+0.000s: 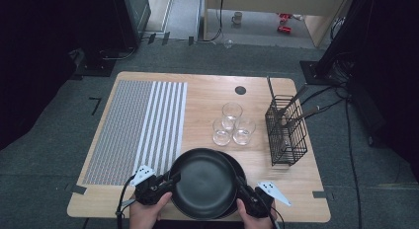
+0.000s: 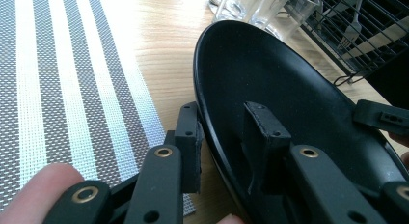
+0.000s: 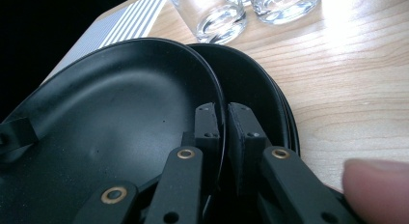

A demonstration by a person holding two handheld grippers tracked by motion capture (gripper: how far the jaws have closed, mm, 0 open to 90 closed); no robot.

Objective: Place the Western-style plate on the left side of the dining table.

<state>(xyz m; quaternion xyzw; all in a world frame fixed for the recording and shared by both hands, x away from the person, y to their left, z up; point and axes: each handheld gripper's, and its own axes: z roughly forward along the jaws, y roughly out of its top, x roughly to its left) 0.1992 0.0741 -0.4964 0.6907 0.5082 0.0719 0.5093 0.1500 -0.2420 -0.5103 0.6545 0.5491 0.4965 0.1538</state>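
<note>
Wood worktop (image 1: 207,93), front edge: top plate (image 1: 203,182) sat between both tools, lifted off stack (image 3: 270,103). Left tool (image 1: 174,178) and right tool (image 1: 242,185) each clamped opposite rims; mat (image 1: 138,128) lay left.

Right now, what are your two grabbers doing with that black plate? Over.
Left gripper and right gripper each clamp the top black plate's rim. More plates stacked beneath. Glasses and cutlery basket stand apart beyond.
</note>
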